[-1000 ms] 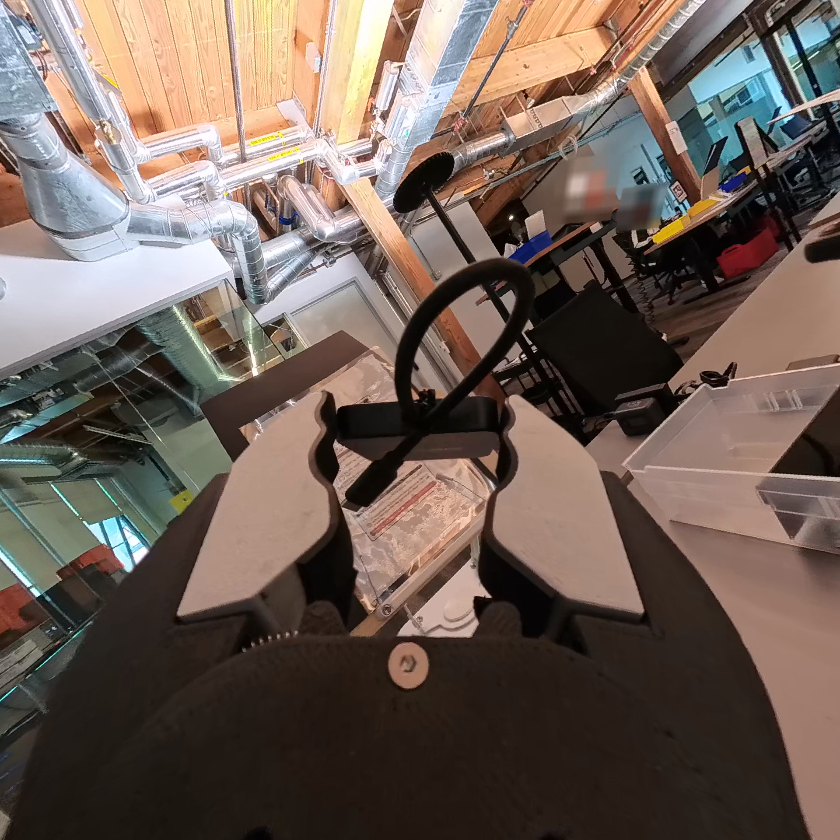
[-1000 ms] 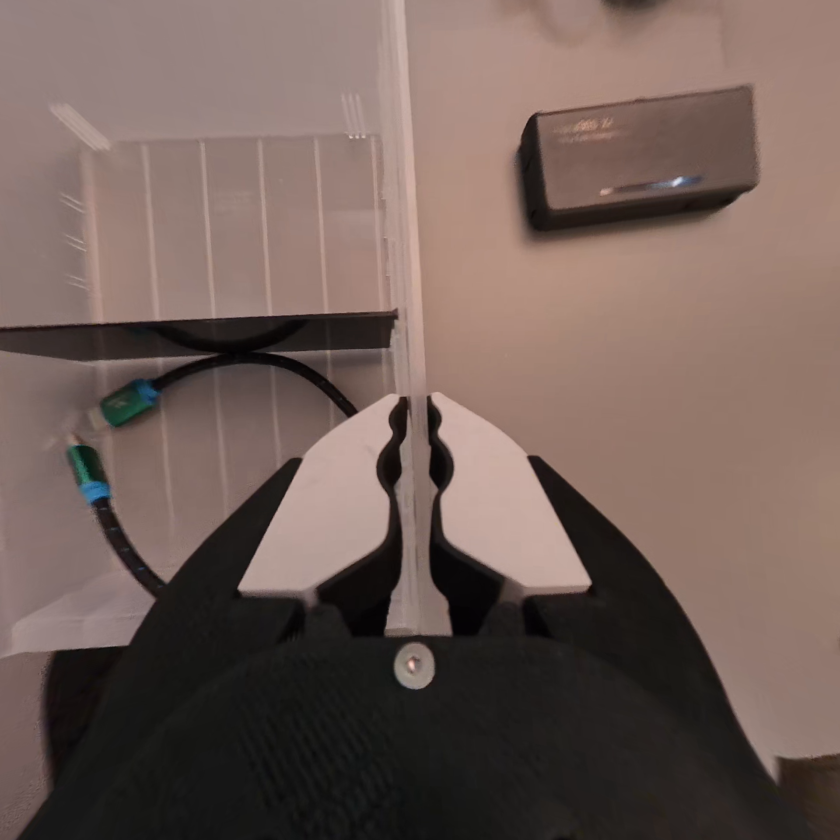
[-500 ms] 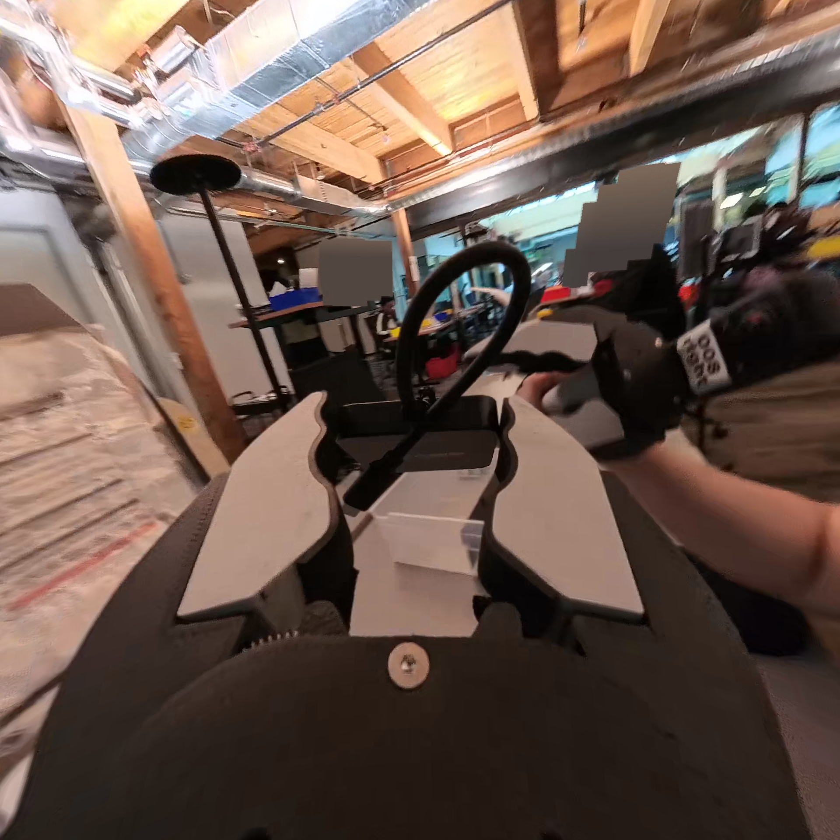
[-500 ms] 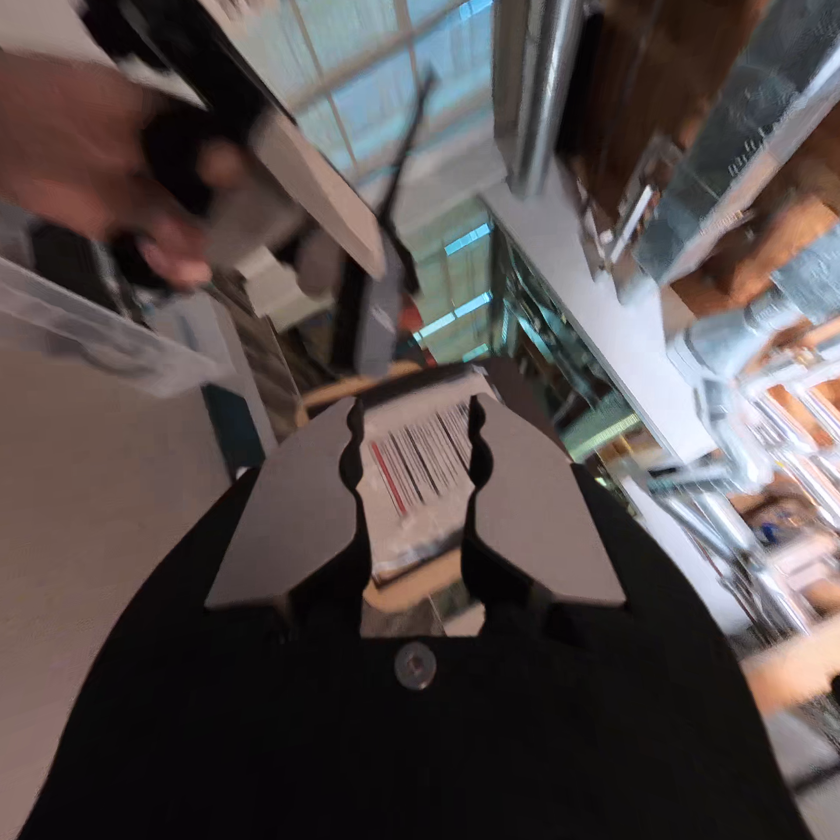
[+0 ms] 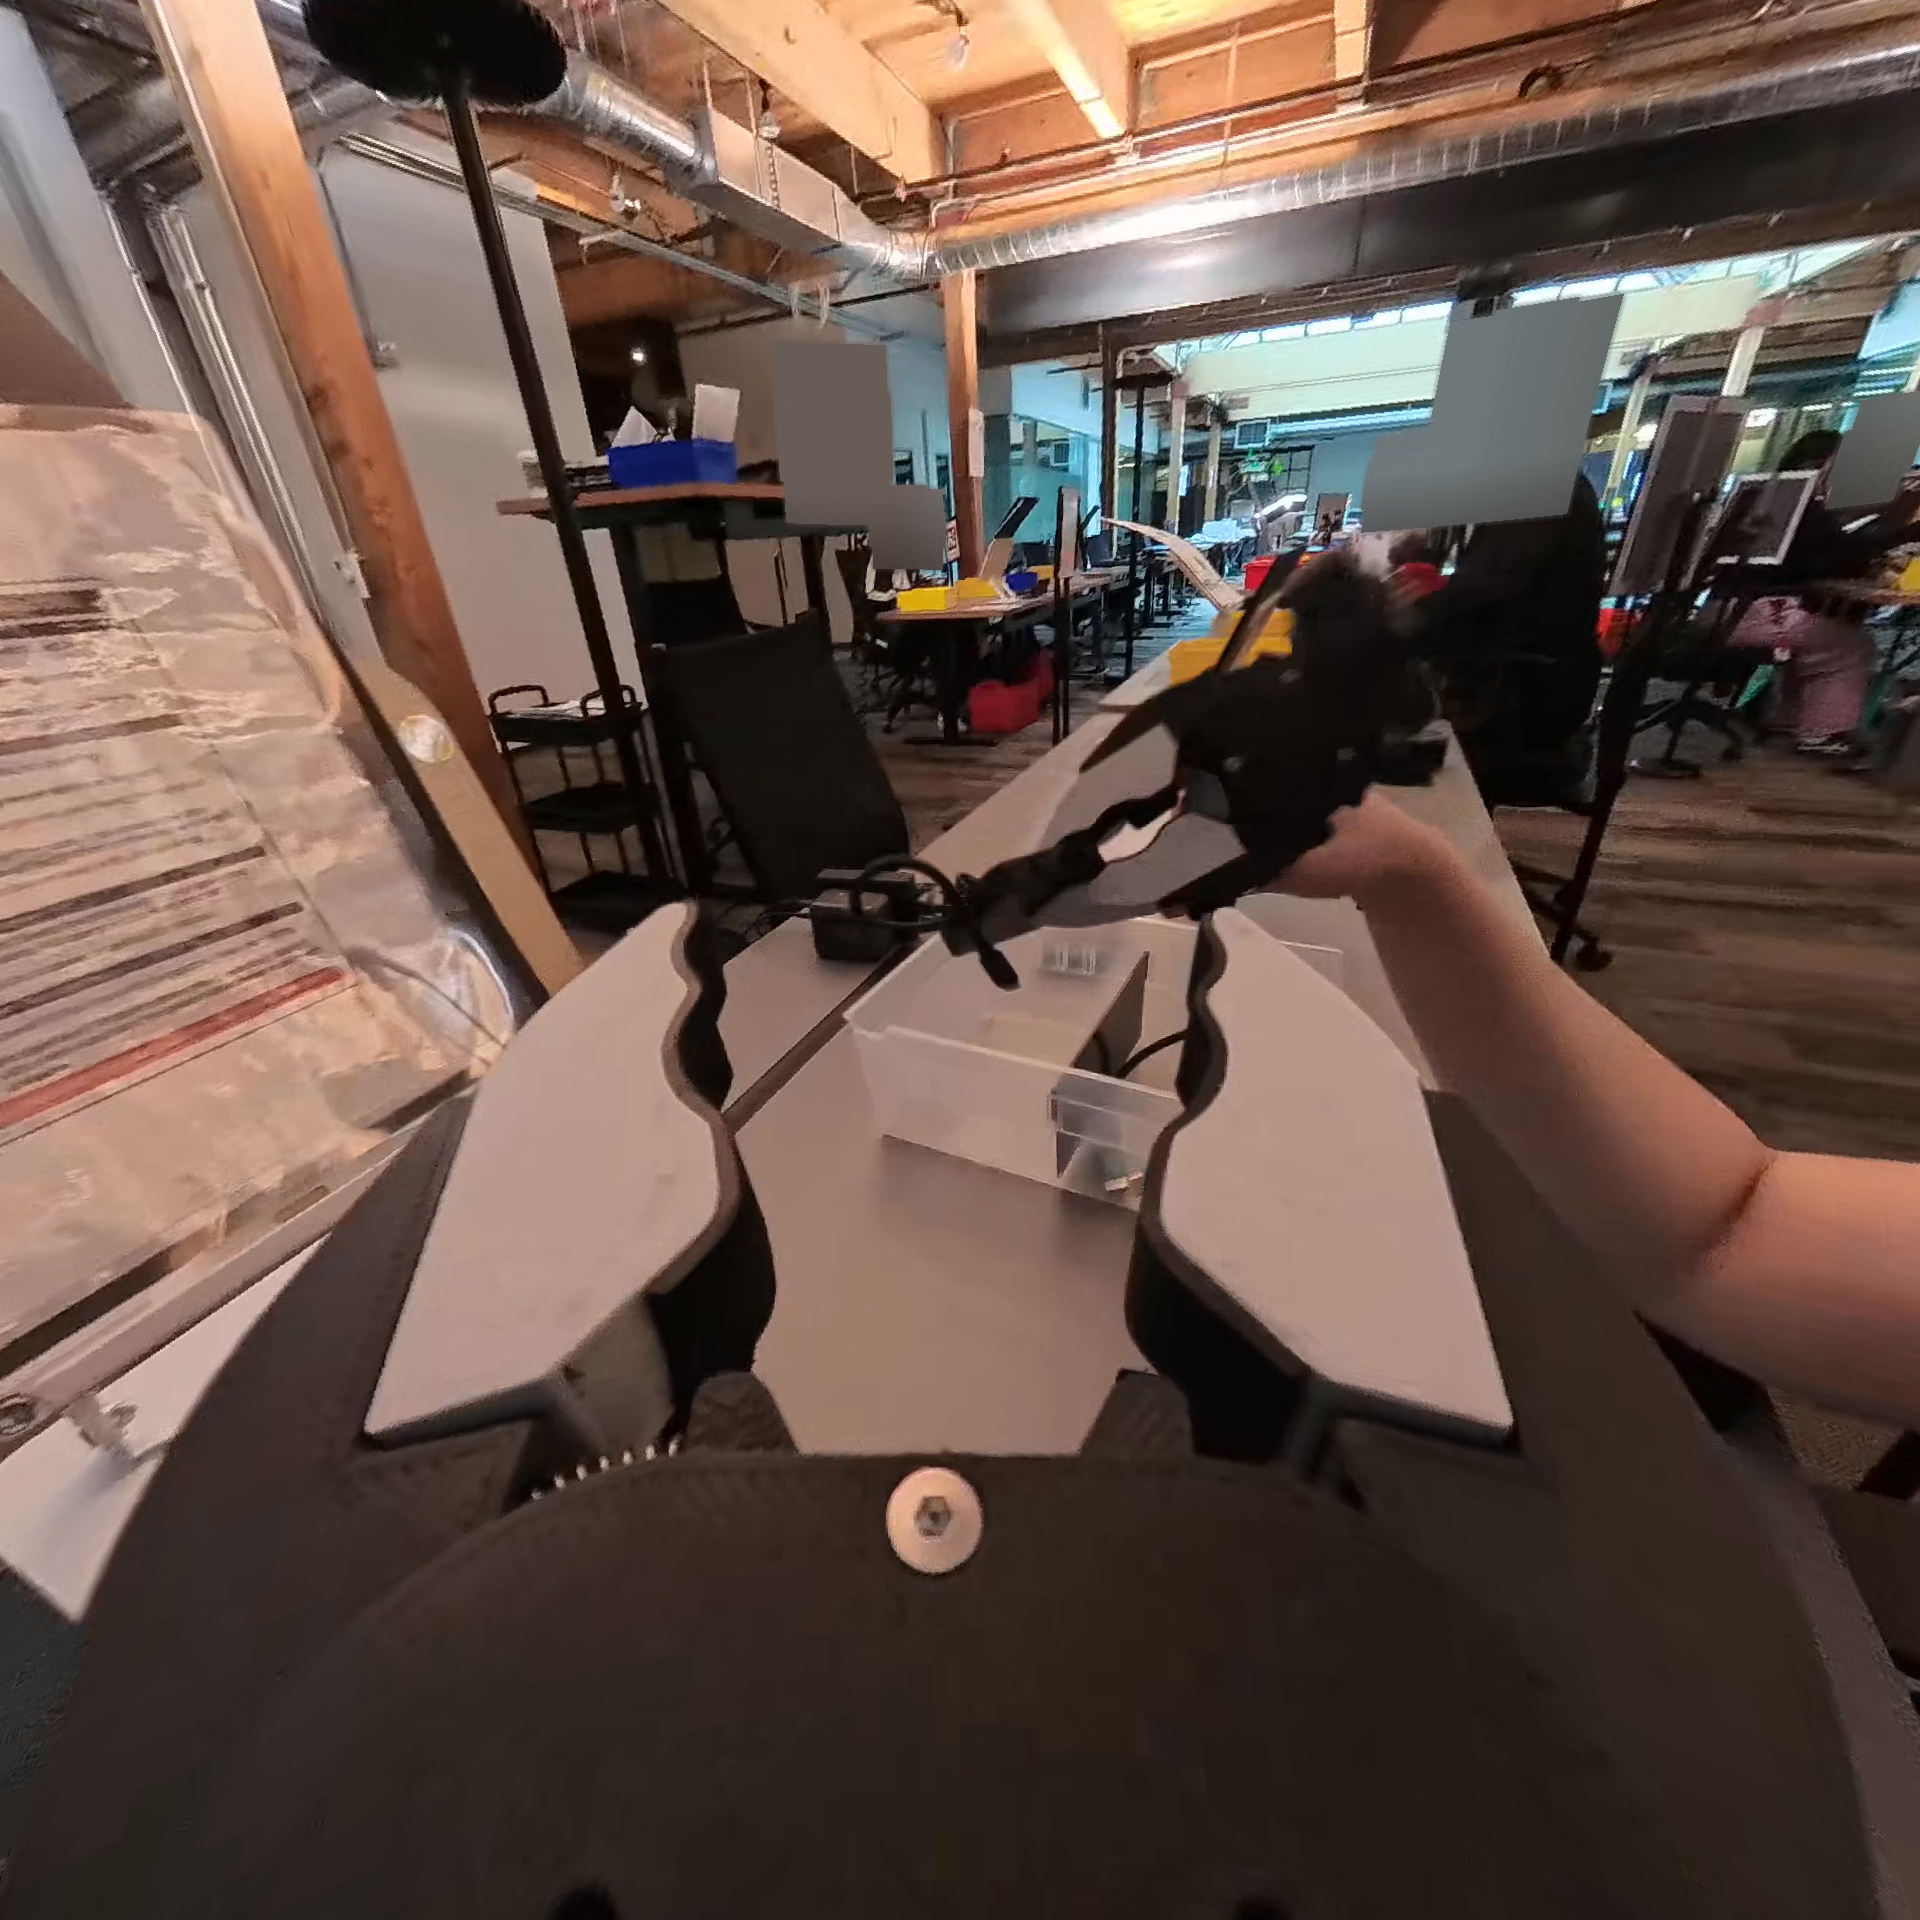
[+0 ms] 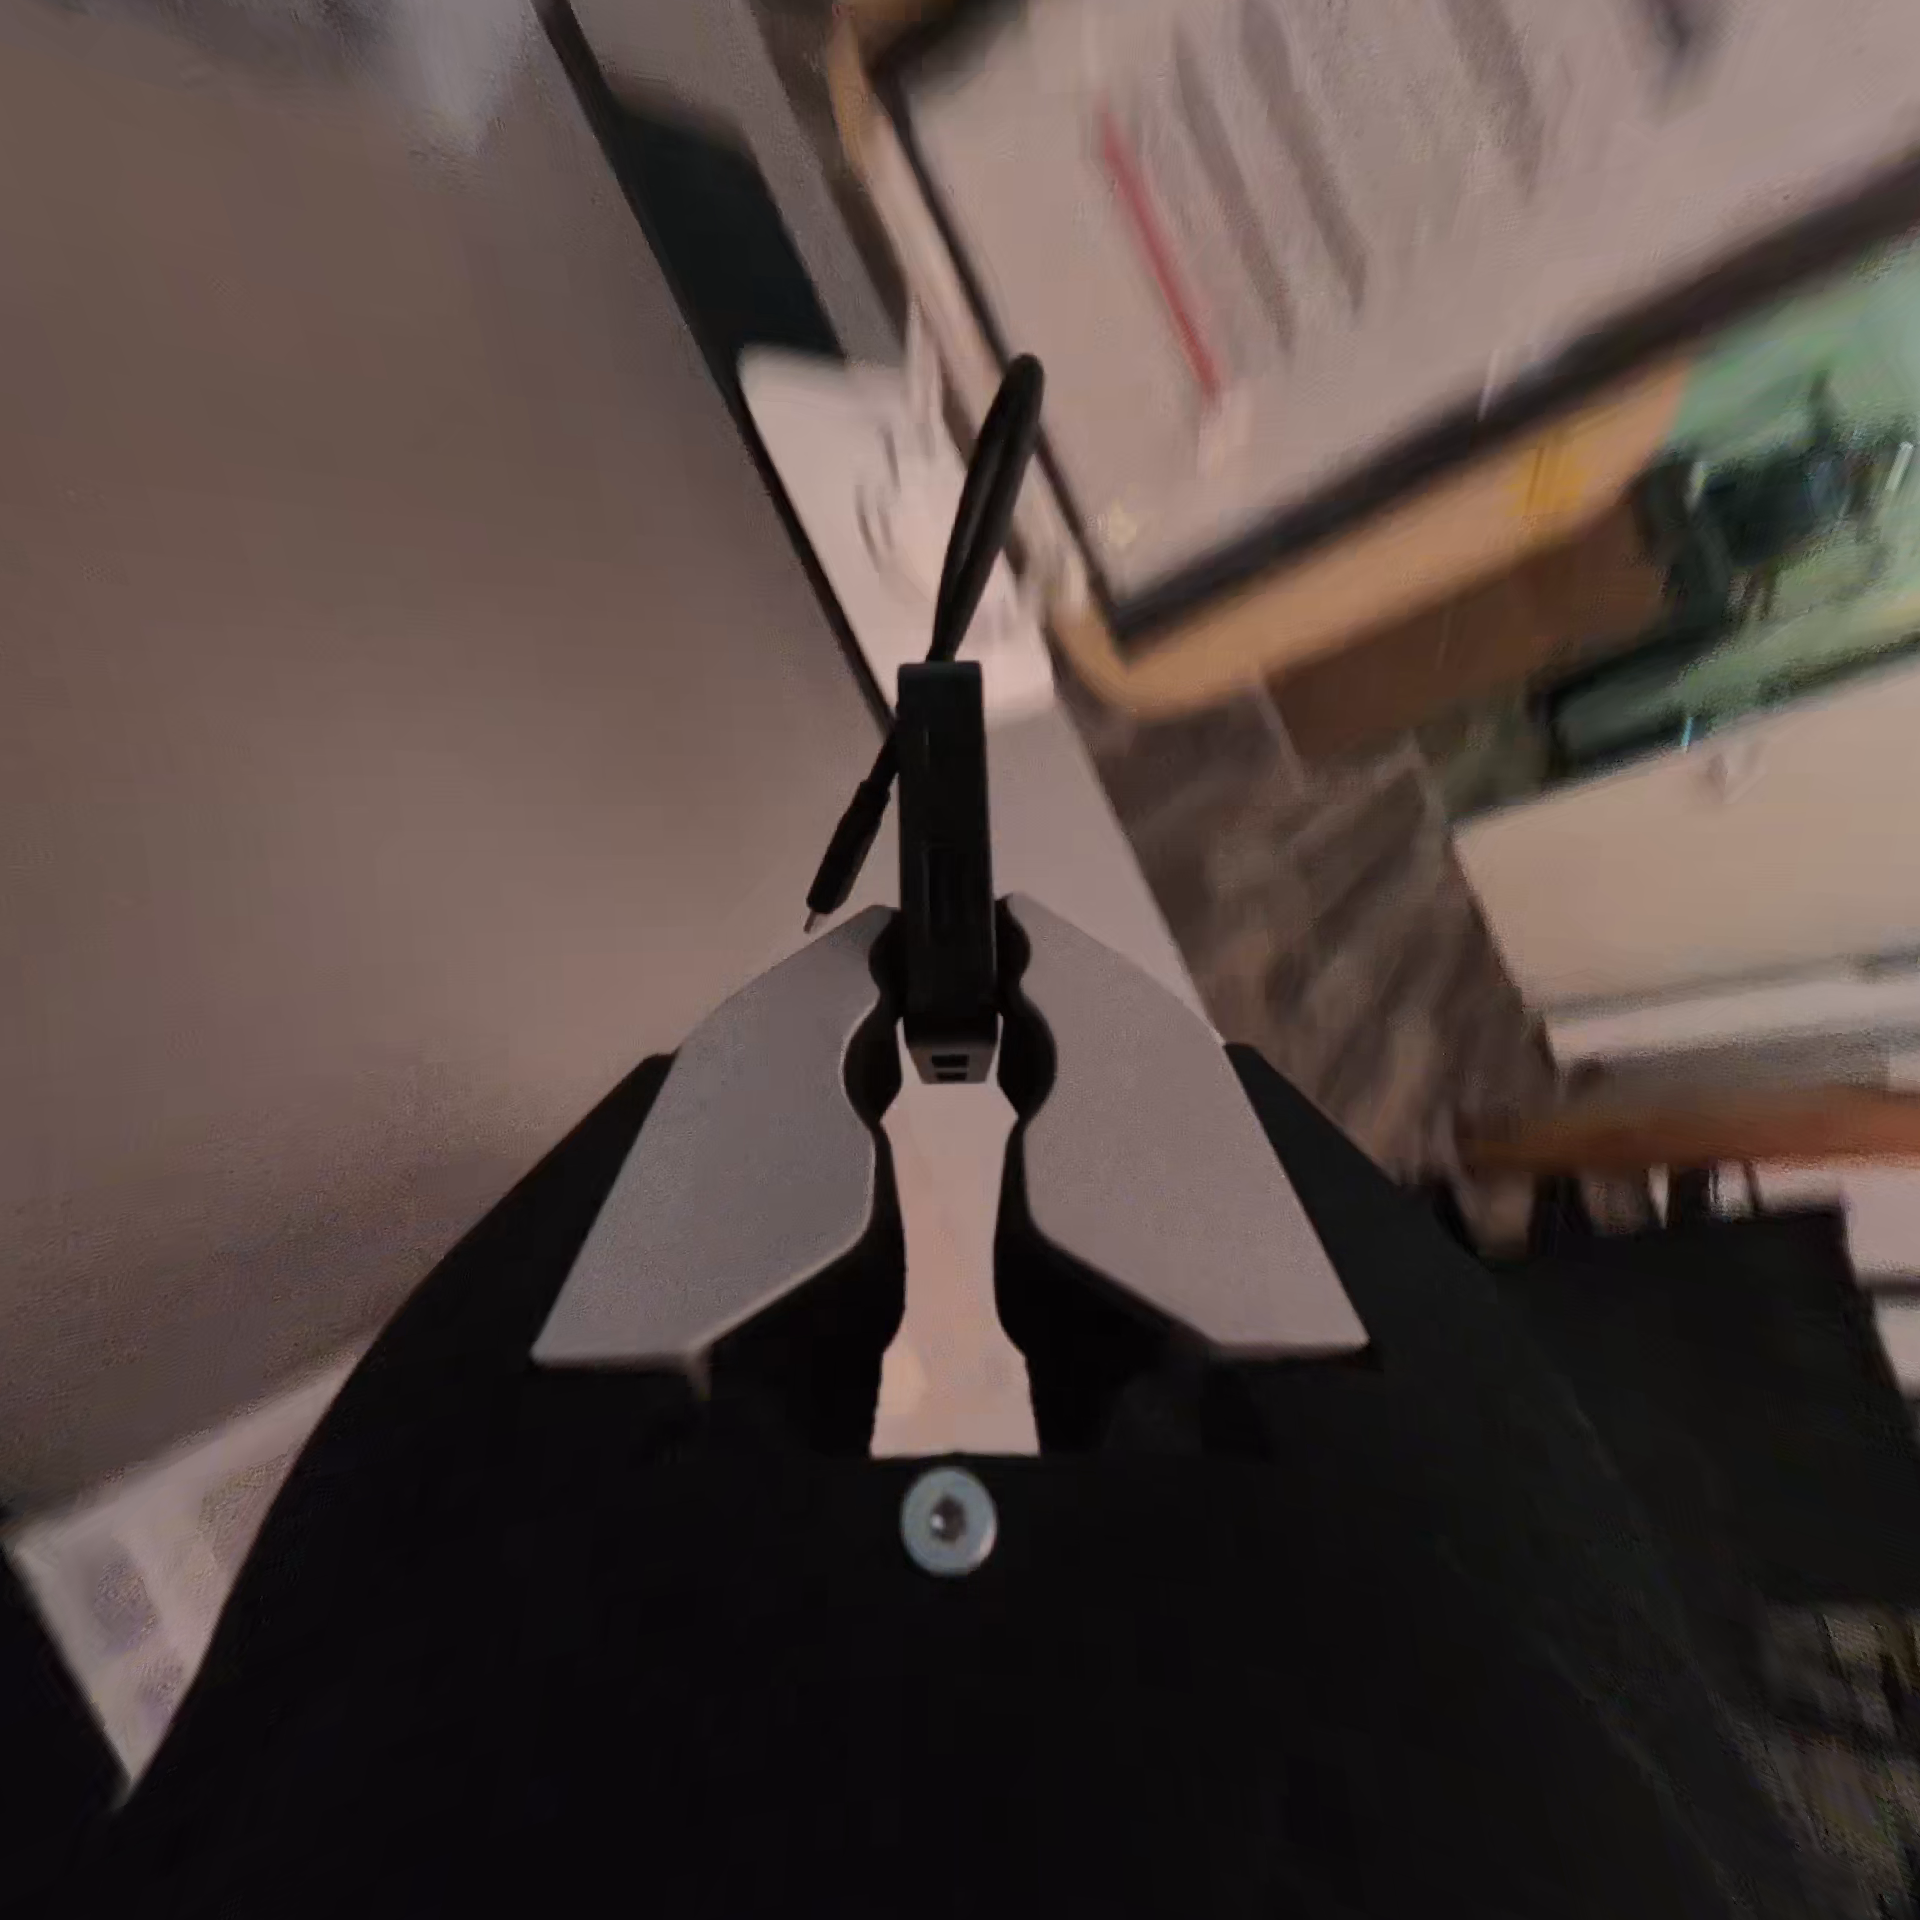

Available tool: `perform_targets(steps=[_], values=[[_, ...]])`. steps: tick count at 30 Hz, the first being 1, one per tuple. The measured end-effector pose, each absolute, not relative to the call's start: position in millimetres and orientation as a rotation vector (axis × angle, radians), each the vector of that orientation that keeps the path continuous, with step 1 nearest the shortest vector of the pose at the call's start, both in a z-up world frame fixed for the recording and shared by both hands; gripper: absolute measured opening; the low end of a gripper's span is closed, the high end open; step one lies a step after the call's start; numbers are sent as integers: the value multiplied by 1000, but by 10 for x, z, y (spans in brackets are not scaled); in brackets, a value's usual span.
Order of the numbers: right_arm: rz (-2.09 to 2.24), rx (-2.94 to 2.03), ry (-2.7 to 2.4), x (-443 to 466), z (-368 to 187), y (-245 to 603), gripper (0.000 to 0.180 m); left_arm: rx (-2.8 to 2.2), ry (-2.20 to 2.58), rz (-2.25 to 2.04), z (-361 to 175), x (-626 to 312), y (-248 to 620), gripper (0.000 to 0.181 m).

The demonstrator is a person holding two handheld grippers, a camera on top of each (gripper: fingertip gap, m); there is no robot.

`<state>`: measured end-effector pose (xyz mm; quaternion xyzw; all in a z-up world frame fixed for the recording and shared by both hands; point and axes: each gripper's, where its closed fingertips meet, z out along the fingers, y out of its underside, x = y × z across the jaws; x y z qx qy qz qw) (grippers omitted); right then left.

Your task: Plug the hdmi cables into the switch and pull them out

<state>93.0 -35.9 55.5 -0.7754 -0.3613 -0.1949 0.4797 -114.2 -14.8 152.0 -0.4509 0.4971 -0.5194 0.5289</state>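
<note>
My left gripper (image 5: 945, 925) is open and empty, above the grey table (image 5: 935, 1299). My right gripper (image 6: 940, 920) is shut on the black flat switch (image 6: 940, 831), held edge-on, with its short black pigtail cable (image 6: 987, 499) looping up and its plug (image 6: 842, 862) hanging to the left. In the left wrist view the right gripper (image 5: 1039, 894) hovers over a clear plastic bin (image 5: 977, 1070) with a black divider (image 5: 1122, 1018). The pigtail plug (image 5: 995, 961) dangles from it. A bit of black cable (image 5: 1148, 1055) shows inside the bin.
A black power adapter (image 5: 857, 925) lies on the table behind the bin. A plastic-covered board (image 5: 156, 831) leans at the left. A black chair (image 5: 769, 758) stands beyond the table. The person's forearm (image 5: 1558, 1143) crosses from the right.
The switch passed from my left gripper to my right. The left opened and now holds nothing. The right let go of the bin wall, swung round and shut on the switch.
</note>
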Motion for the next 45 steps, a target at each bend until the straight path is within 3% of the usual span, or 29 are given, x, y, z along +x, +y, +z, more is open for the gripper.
perform_targets(steps=[4, 9, 13, 15, 18, 22, 26, 33, 38, 45], values=[[-598, -2232, -739, 2036, -186, -472, 15, -1068, 1133, -1245, 1659, -1354, -8, 75], [-708, -2644, -643, 2640, -948, -641, 15, -1104, 1059, -1091, 1784, -1711, 291, 76], [-746, -2732, -557, 2797, -1176, -611, 20, -1249, 944, -838, 1807, -2223, 715, 77], [-656, -2653, -514, 2728, -1103, -517, 34, -1416, 888, -576, 1641, -2615, 1044, 77], [-643, -2592, -465, 2711, -895, -562, 41, -1618, 904, -267, 1277, -3154, 1337, 77], [-687, -2481, -431, 2634, -508, -647, 46, -1822, 1165, -258, 618, -3328, 1331, 72], [-666, -2382, -479, 2352, -238, -608, 49, -1844, 1381, -41, 95, -3369, 1523, 79], [-623, -2342, -635, 1987, -254, -441, 49, -2042, 1552, 159, -716, -3369, 1832, 87], [-621, -2349, -670, 1936, -301, -395, 47, -1991, 1518, 217, -802, -3395, 2055, 81], [-633, -2352, -684, 1931, -297, -424, 45, -1934, 1549, 113, -726, -3300, 1977, 56]])
